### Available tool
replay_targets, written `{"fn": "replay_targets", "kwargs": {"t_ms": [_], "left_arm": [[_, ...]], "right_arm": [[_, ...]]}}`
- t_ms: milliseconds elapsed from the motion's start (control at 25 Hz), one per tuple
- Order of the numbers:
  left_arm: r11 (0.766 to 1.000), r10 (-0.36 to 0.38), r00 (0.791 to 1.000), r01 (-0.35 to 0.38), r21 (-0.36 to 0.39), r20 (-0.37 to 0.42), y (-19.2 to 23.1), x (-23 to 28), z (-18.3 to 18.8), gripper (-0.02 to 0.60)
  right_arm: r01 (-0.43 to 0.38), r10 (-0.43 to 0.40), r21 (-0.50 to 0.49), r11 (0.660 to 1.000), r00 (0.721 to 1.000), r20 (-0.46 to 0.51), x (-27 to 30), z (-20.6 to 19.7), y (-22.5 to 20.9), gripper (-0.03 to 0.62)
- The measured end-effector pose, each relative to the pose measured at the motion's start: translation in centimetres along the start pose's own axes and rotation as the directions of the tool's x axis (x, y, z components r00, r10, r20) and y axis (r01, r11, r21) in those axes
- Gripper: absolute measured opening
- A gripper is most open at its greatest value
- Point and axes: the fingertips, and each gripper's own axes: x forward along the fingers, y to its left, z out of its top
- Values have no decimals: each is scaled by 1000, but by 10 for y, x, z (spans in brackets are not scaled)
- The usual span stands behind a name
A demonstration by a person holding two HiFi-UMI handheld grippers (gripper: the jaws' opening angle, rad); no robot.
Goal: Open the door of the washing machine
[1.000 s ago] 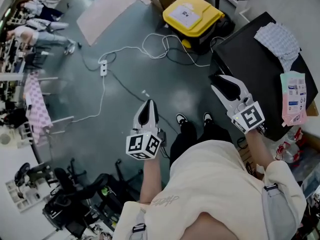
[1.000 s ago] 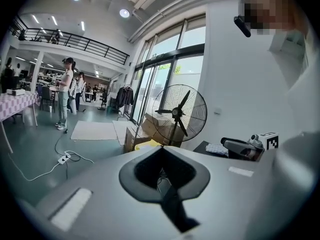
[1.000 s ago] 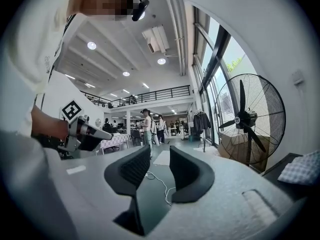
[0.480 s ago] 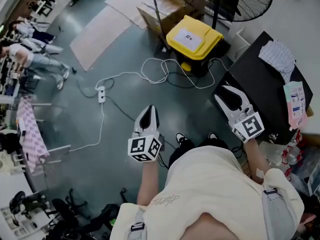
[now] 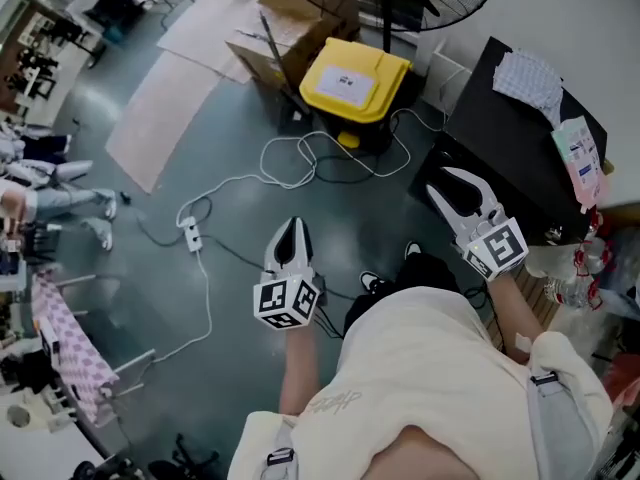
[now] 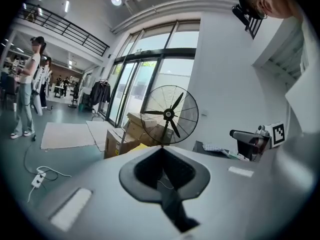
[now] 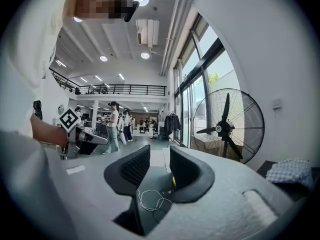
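I hold both tools out in the air because there is nothing here to grab. My grey left gripper [image 5: 292, 224] has its jaws pressed together on nothing. My grey right gripper [image 5: 452, 176] has a small gap between its jaws, with nothing in it. I cannot see the washing machine in any view. Only a flat black table top [image 5: 500, 138] is near my right side.

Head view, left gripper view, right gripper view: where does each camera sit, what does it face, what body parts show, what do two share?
Head view: on the head, steeply down at yellow box, left gripper, right gripper, forearms.
Left gripper view: on that gripper, level past shut jaws toward fan; right gripper shows.
Right gripper view: on that gripper, past parted jaws down the hall; left hand shows.
Shared: both gripper views show the fan.
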Motion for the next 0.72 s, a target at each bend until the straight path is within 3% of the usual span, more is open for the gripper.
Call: {"fn": "replay_targets", "kwargs": {"t_ms": [360, 520, 720], "left_arm": [[991, -128, 990, 130, 24, -64, -39, 84, -1, 18], [983, -164, 981, 171, 61, -108, -53, 117, 12, 18], [965, -221, 963, 239, 110, -156, -70, 174, 25, 18]], "right_arm": [[144, -140, 57, 988, 988, -70, -19, -44, -68, 131], [224, -215, 110, 968, 972, -89, -21, -68, -111, 137], [290, -282, 108, 951, 956, -81, -16, -78, -153, 138]]}}
